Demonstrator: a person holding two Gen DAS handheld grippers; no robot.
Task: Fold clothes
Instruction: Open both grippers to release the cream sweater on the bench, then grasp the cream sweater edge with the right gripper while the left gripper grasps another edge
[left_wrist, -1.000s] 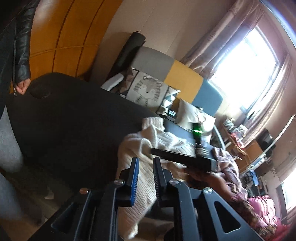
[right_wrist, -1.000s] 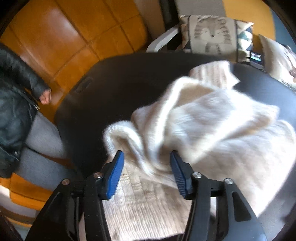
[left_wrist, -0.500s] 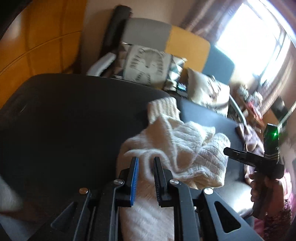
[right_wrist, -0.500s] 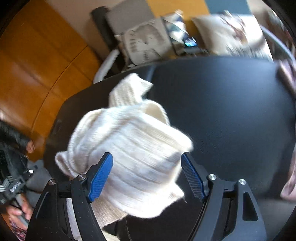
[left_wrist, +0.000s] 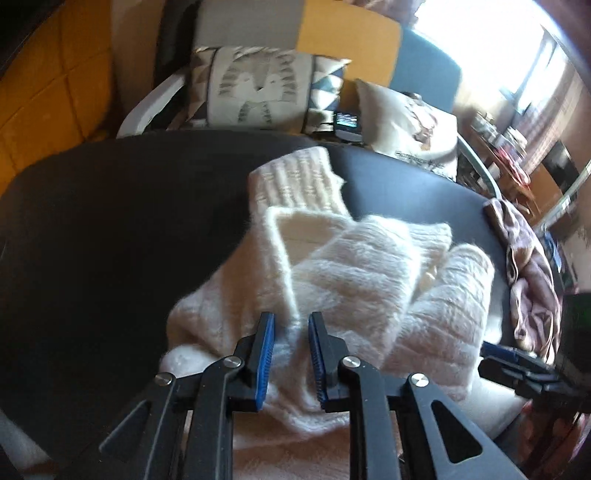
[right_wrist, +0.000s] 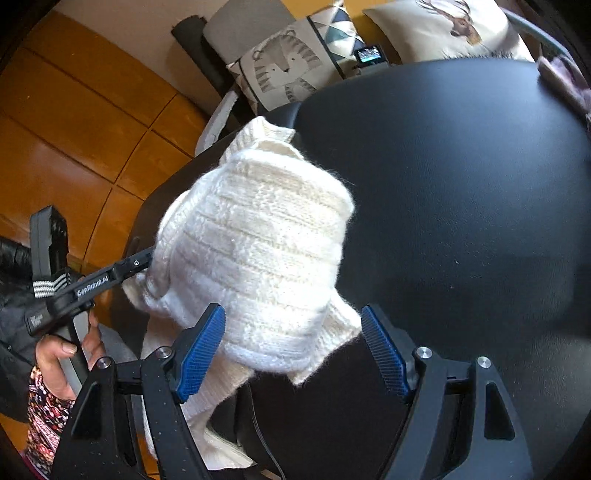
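A cream knitted sweater lies bunched on the black padded table. Its ribbed cuff points toward the far side. My left gripper sits over the near edge of the heap, its blue pads close together with cream knit between them. In the right wrist view the same left gripper reaches into the sweater's left edge, held by a hand. My right gripper stands wide open, the bunched knit in front of its pads without being pinched. Its black body shows at the right.
A mauve garment is draped over the table's right edge. Behind the table, a sofa holds a tiger-print cushion, a deer-print cushion and a small lit screen. Orange wooden panels lie at left.
My right gripper has opened wider and swung to the sweater's right side. The sweater has gathered into a tighter heap. The left view has tipped down toward the table.
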